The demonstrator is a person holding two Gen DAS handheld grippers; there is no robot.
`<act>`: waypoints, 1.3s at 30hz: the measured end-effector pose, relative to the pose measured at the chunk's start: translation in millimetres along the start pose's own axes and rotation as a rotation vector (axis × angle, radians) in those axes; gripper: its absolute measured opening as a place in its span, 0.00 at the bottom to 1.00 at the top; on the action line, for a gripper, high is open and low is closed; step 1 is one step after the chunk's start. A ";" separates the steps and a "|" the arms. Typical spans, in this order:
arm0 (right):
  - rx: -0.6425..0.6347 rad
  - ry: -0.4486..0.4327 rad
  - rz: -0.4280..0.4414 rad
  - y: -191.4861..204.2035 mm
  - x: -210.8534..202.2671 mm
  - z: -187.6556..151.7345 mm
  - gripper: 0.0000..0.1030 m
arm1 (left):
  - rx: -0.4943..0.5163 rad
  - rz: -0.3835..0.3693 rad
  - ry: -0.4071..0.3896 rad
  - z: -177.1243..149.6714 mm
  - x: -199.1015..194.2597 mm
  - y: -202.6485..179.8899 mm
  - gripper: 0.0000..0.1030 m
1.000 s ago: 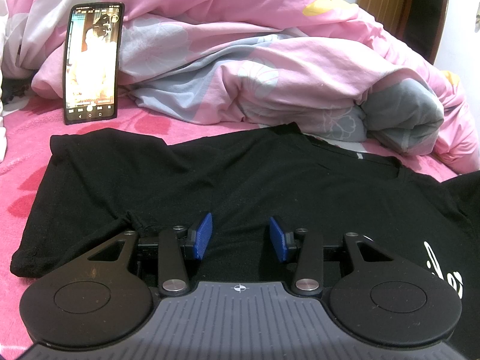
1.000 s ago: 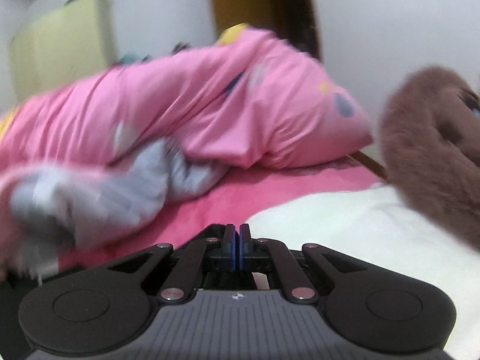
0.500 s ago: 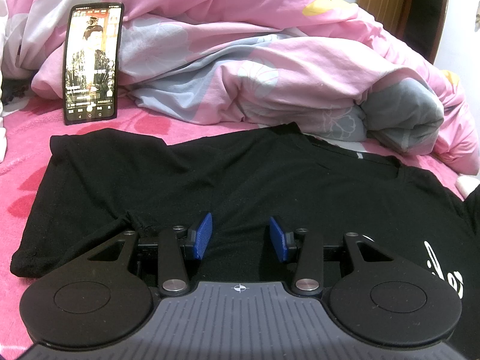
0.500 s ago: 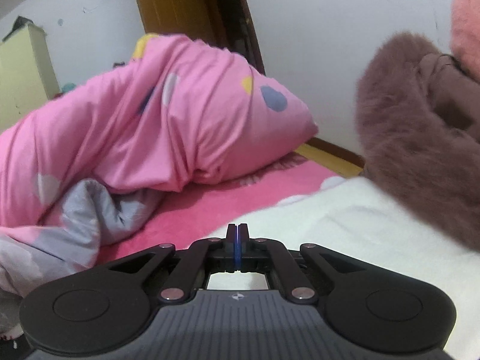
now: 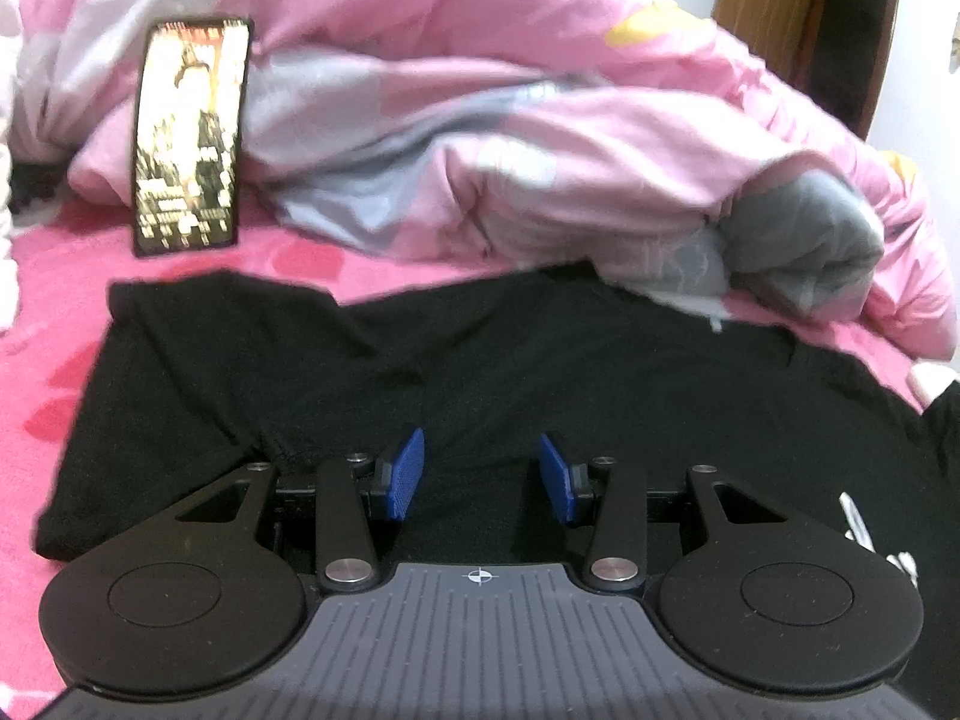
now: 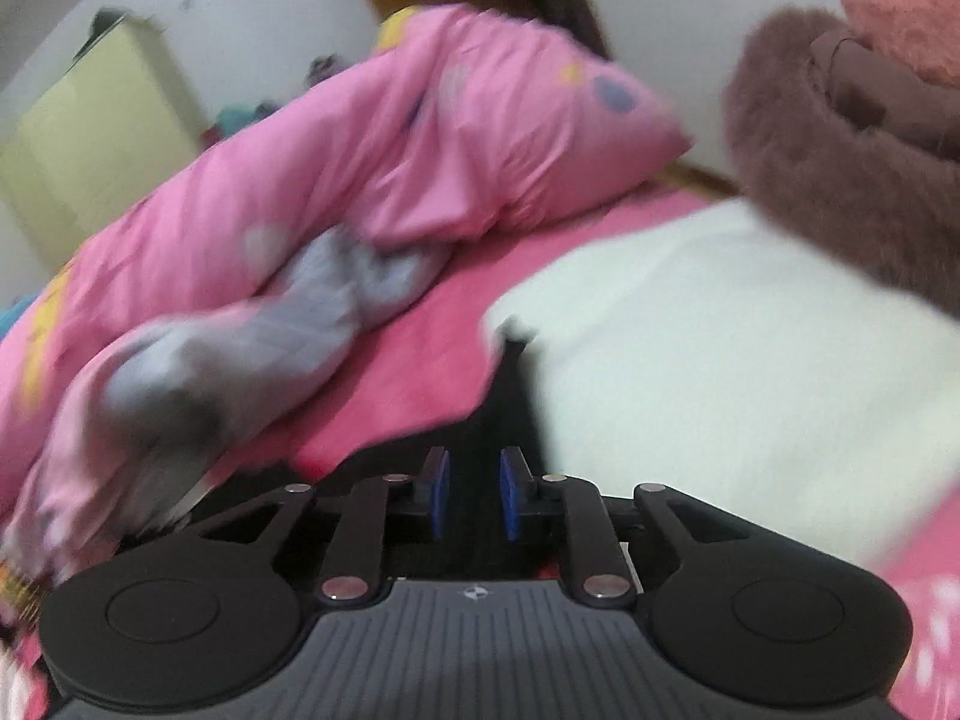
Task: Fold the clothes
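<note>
Left wrist view first: your left gripper sits low in the frame with its blue pads spread well apart, released, nothing pinched between them. Right beyond them the black T-shirt lies flat across the pink bedsheet, filling the middle band of the picture from the left edge out to the right, where a bit of white print shows at the lower right. Behind it, across the top of the frame, the pink and grey duvet is heaped up, and a phone with a lit screen leans against it at the upper left. A wooden door peeks in at the upper right.

Over to the right wrist view, and it's blurry. Your right gripper is at the bottom centre, jaws opening, a narrow gap between the blue pads. Black fabric runs up from between them toward the centre of the frame; whether the pads touch it, you can't tell from here. A white cloth spreads to the right, brown fur sits at the upper right, the duvet on the left.
</note>
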State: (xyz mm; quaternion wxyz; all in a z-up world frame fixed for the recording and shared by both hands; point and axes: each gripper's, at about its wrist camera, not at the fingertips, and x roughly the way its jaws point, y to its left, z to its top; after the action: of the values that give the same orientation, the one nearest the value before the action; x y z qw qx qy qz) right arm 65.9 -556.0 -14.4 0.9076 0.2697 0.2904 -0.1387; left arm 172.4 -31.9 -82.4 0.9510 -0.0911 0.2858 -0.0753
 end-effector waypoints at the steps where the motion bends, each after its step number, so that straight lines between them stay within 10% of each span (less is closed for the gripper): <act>1: -0.022 0.018 0.027 13.2 -8.0 -4.1 0.20 | -0.003 0.003 -0.029 3.1 -10.2 -0.7 0.42; 7: -0.232 0.092 0.184 136.0 -30.9 -23.5 0.32 | -0.071 0.023 -0.133 20.2 -77.9 25.8 0.53; 18: -0.615 0.297 0.505 379.0 27.5 -132.4 0.38 | -0.012 0.101 0.045 2.7 -74.0 112.2 0.52; 24: -0.710 0.383 0.556 435.4 68.4 -184.6 0.37 | 0.006 0.070 0.067 -4.6 -63.6 119.4 0.42; 28: -0.736 0.413 0.547 450.2 84.9 -202.5 0.33 | 0.038 0.062 0.066 -8.6 -64.0 116.4 0.19; 39: -0.900 0.483 0.501 527.6 129.6 -252.9 0.36 | -0.006 0.060 0.072 -7.1 -64.7 120.8 0.08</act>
State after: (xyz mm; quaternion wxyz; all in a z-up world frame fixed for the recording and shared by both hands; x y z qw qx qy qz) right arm 269.8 6.4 -50.1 0.8461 -0.0588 0.4473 0.2838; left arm 126.0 97.3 -80.1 0.9417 -0.0824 0.3226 -0.0490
